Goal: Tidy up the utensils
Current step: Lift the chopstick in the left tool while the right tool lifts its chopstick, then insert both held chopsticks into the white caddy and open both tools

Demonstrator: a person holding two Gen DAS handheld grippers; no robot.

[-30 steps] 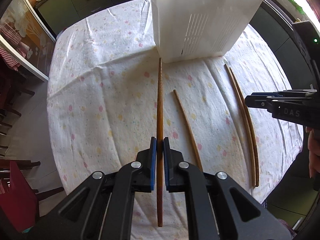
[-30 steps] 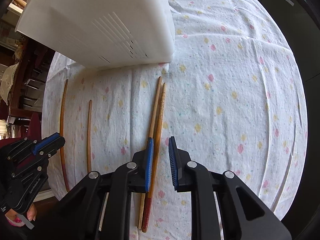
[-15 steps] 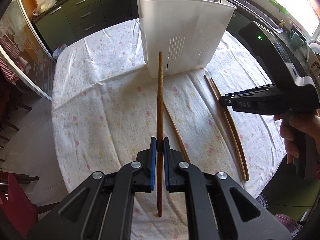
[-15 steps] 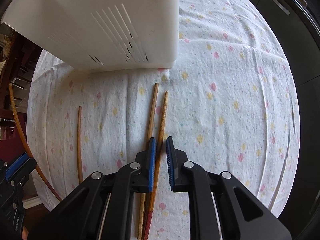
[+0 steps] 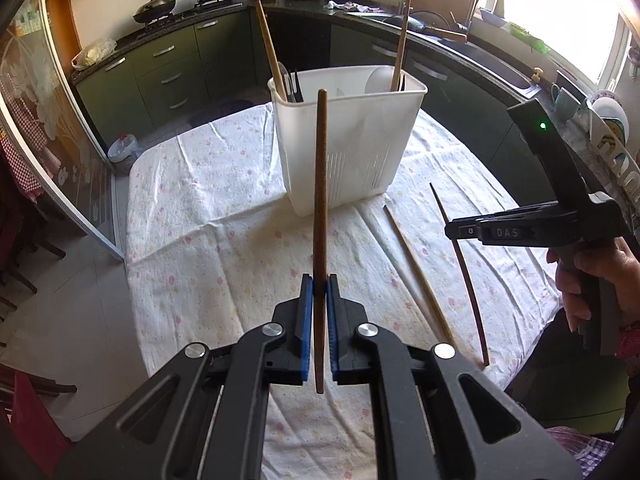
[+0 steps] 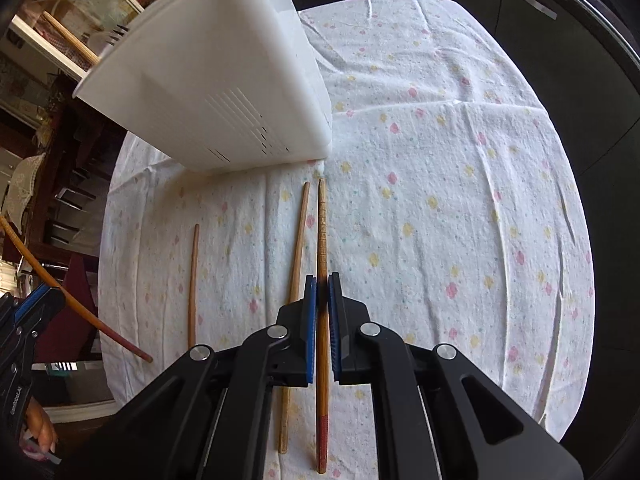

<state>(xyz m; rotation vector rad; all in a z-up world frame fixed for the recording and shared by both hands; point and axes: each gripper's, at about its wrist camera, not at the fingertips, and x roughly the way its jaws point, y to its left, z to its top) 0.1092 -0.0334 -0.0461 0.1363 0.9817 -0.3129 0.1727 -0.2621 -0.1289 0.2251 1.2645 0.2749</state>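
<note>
While gripped, both chopsticks point(image 5: 320, 208) point(image 6: 322, 248).

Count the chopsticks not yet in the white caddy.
4: dark chopstick in the left gripper; red-tipped chopstick in the right gripper; pale chopstick beside it and thin chopstick further left, both on the tablecloth. None seems hidden.

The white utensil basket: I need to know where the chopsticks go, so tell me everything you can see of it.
The white utensil basket is a tall plastic tub, wider at its open rim than at its base, with narrow drain slits low on its walls. It stands upright on the flowered tablecloth. Inside stand two wooden sticks, a dark fork and a pale spoon. Neither gripper touches it.
</note>
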